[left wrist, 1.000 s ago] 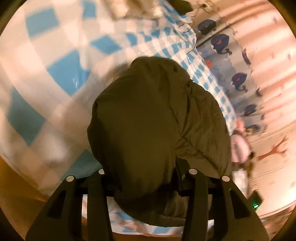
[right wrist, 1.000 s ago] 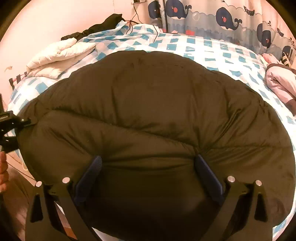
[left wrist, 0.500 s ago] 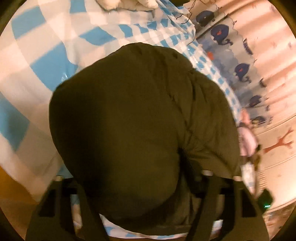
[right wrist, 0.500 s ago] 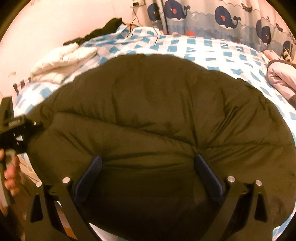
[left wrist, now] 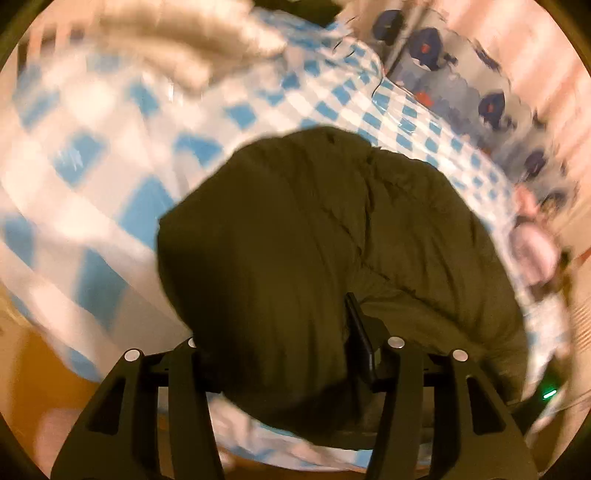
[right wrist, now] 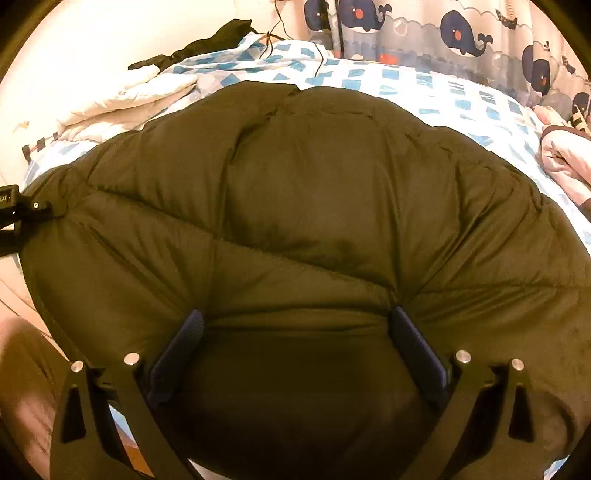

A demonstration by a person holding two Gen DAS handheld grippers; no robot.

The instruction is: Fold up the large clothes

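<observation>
A dark olive puffer jacket (right wrist: 314, 203) lies spread over a bed with a blue-and-white checked sheet (right wrist: 424, 92). My right gripper (right wrist: 295, 325) stands at the jacket's near edge, its blue pads (right wrist: 184, 339) wide apart and pressed into a thick bunch of fabric. In the left wrist view, my left gripper (left wrist: 273, 332) has a bulging fold of the jacket (left wrist: 295, 240) filling the gap between its fingers. Its jaws are opening, and the fabric hides the left fingertip. In the right wrist view the left gripper (right wrist: 40, 210) sits at the jacket's left corner.
A folded white quilt (right wrist: 122, 99) and a black garment (right wrist: 207, 44) lie at the bed's far left. A pink garment (right wrist: 565, 162) rests at the right edge. A whale-print curtain (right wrist: 461, 33) hangs behind. Wooden floor (left wrist: 37, 369) shows below the bed's edge.
My left gripper has risen and rolled with the jacket fold, so more of the bed and the white quilt show. The right gripper has stayed where it was.
</observation>
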